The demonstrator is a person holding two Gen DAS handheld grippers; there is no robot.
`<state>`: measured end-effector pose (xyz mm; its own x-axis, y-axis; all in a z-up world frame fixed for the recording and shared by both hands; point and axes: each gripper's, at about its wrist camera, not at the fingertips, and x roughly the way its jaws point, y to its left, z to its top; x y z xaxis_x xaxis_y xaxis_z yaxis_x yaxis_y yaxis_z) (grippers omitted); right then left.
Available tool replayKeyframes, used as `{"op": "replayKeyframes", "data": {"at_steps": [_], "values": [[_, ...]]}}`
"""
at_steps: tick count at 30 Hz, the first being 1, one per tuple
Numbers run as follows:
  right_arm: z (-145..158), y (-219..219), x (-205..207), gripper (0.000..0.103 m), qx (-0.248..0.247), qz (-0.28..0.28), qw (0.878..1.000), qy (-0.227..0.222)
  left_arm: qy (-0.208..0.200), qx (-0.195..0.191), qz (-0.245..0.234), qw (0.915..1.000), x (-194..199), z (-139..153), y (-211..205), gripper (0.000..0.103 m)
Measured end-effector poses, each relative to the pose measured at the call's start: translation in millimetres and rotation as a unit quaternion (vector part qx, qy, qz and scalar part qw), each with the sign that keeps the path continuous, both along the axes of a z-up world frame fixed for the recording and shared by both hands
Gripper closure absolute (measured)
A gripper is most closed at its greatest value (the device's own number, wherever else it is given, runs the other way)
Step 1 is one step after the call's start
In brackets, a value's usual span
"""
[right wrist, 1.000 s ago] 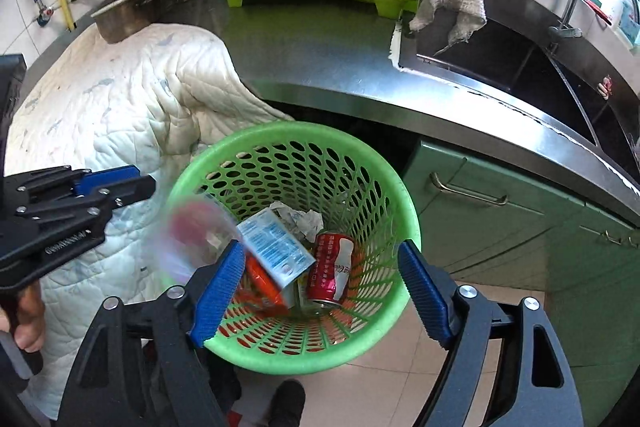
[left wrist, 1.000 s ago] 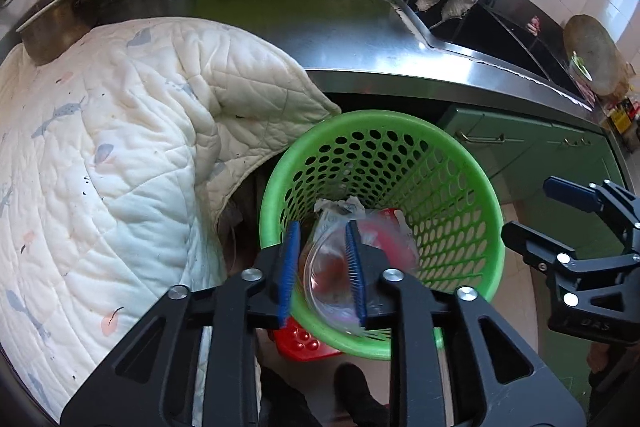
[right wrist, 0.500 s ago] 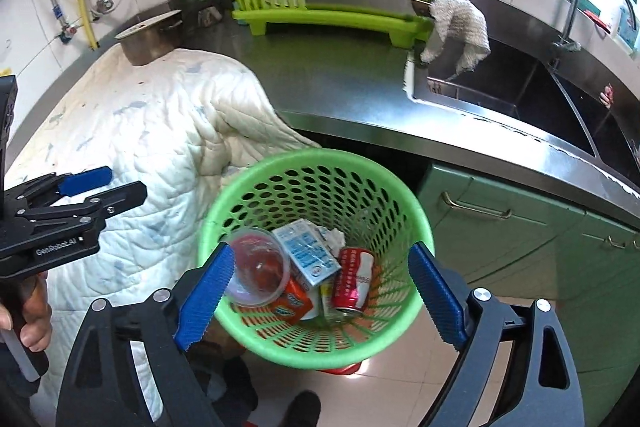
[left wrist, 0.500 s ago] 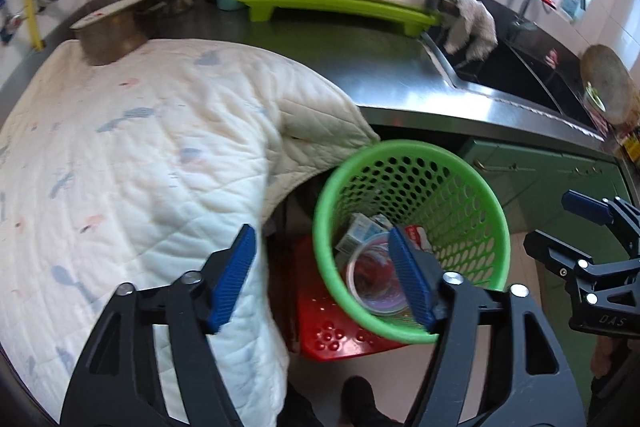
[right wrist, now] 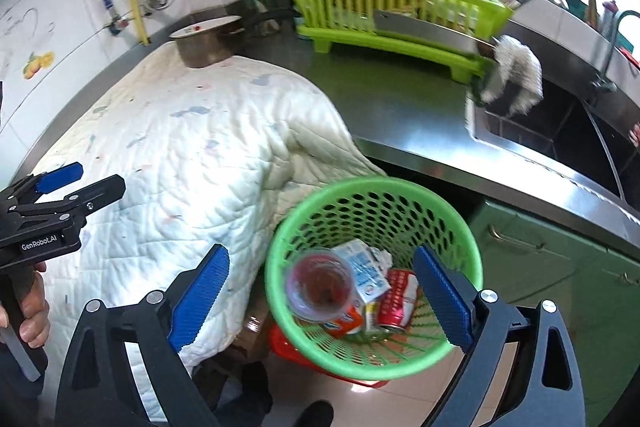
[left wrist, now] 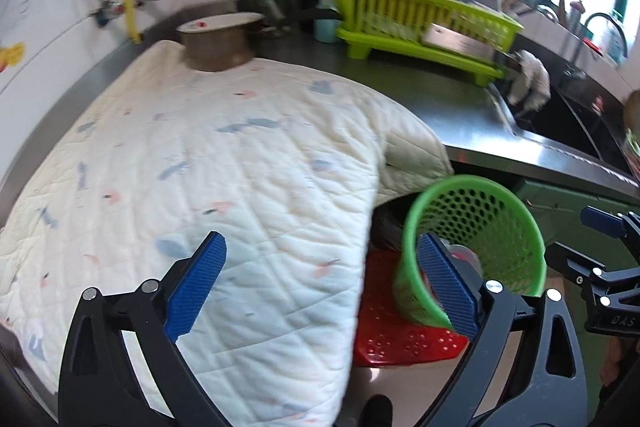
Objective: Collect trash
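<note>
since the green basket (right wrist: 374,267) on the floor beside the quilted cover (right wrist: 192,163) already holds a clear plastic cup (right wrist: 318,285), a milk carton (right wrist: 364,269) and a red can (right wrist: 400,301), collecting looks mostly done; no loose trash shows on the tabletop (right wrist: 384,99), though blur may hide some. left gripper (left wrist: 320,287) and right gripper (right wrist: 320,291) have just been opening their jaws, now wide and empty.

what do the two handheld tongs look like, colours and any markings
Both tongs are black skeletal plastic frames with triangular cut-outs and silver rivets at the joints. Each finger carries a ribbed blue pad. The left tongs bear white "GenRobot.AI" lettering on the side; the right tongs show embossed "DAS". No cables show. A bare hand grips the left handle; no sleeve is visible.
</note>
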<state>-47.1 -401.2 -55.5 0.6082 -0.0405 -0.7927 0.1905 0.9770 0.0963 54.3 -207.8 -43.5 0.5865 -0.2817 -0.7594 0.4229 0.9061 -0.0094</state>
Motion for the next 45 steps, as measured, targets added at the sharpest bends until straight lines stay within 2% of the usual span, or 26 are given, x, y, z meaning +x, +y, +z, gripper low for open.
{"op": "replayKeyframes", "data": {"at_steps": [10,23,29,45], "values": [[18.0,46.2,22.2,0.012,-0.004,0.069,0.997,-0.019,-0.013,0.013,0.072,0.9972,-1.7,12.0,53.1,0.006],[30.8,63.5,27.6,0.011,0.004,0.083,0.996,-0.033,-0.032,0.019,0.142,0.9891,-12.9,28.0,103.8,0.005],[39.3,66.9,24.1,0.011,-0.005,0.075,0.996,-0.045,-0.035,0.017,0.151,0.9877,-19.0,31.8,108.4,0.005],[46.1,74.2,19.7,0.011,0.004,0.065,0.996,-0.054,-0.063,0.009,0.126,0.99,-27.1,51.7,98.2,0.005]]}}
